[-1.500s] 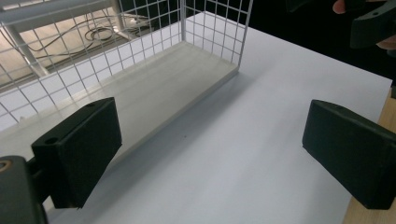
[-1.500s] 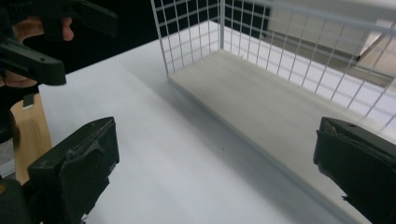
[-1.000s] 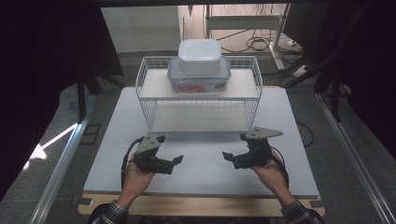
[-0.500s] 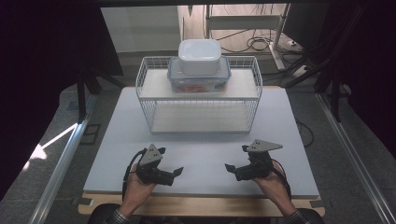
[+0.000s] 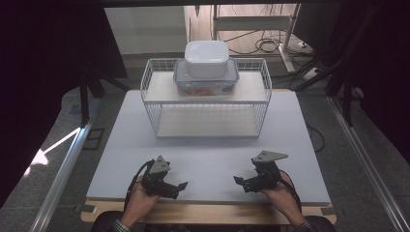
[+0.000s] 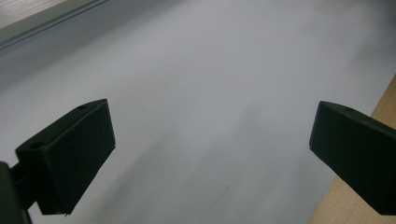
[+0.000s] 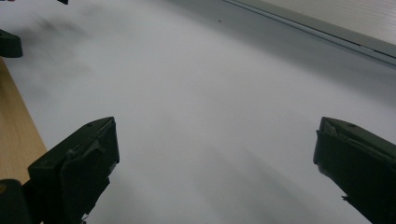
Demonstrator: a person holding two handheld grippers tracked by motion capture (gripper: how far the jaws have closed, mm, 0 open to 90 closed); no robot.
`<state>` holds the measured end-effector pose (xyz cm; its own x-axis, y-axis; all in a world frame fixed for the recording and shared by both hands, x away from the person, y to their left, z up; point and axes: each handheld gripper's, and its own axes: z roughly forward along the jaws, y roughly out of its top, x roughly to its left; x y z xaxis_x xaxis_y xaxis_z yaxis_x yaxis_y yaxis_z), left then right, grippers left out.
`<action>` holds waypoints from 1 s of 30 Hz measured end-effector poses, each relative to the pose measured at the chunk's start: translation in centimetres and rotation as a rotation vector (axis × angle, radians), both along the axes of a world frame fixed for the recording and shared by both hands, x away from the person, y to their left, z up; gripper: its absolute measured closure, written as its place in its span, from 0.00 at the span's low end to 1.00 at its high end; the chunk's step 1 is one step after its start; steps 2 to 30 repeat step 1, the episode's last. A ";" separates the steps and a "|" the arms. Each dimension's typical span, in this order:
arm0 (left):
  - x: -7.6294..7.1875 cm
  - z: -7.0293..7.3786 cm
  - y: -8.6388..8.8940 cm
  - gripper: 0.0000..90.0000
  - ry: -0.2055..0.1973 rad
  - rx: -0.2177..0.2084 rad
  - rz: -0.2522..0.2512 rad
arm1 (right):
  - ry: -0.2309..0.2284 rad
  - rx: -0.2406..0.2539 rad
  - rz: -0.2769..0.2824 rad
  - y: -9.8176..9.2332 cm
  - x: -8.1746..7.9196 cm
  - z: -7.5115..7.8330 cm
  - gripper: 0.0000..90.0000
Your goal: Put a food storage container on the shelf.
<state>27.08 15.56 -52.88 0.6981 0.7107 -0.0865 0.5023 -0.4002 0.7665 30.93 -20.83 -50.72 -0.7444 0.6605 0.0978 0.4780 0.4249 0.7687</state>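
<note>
Right now both tongs, left (image 5: 180, 186) and right (image 5: 239, 181), gape wide over the bare mat (image 5: 212, 159) (nothing held). Boxes (image 5: 206, 67) sit stacked atop the rack (image 5: 205, 104), well apart; I'd approach level, jaws spread.

Legible markings: none found.
No text, label, brand, number or sign can be read on the stacked food containers (image 5: 206, 67), the wire rack (image 5: 150, 87) or the white table board (image 5: 290, 125).
</note>
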 end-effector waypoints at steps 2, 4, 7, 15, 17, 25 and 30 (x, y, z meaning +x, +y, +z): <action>0.0 0.0 0.0 0.00 0.002 -0.003 0.002 | 0.000 -0.003 -0.003 0.0 0.0 0.0 0.00; 0.0 0.0 0.0 0.00 0.002 -0.003 0.002 | 0.000 -0.003 -0.003 0.0 0.0 0.0 0.00; 0.0 0.0 0.0 0.00 0.002 -0.003 0.002 | 0.000 -0.003 -0.003 0.0 0.0 0.0 0.00; 0.0 0.0 0.0 0.00 0.002 -0.003 0.002 | 0.000 -0.003 -0.003 0.0 0.0 0.0 0.00; 0.0 0.0 0.0 0.00 0.002 -0.003 0.002 | 0.000 -0.003 -0.003 0.0 0.0 0.0 0.00; 0.0 0.0 0.0 0.00 0.002 -0.003 0.002 | 0.000 -0.003 -0.003 0.0 0.0 0.0 0.00; 0.0 0.0 0.0 0.00 0.002 -0.003 0.002 | 0.000 -0.003 -0.003 0.0 0.0 0.0 0.00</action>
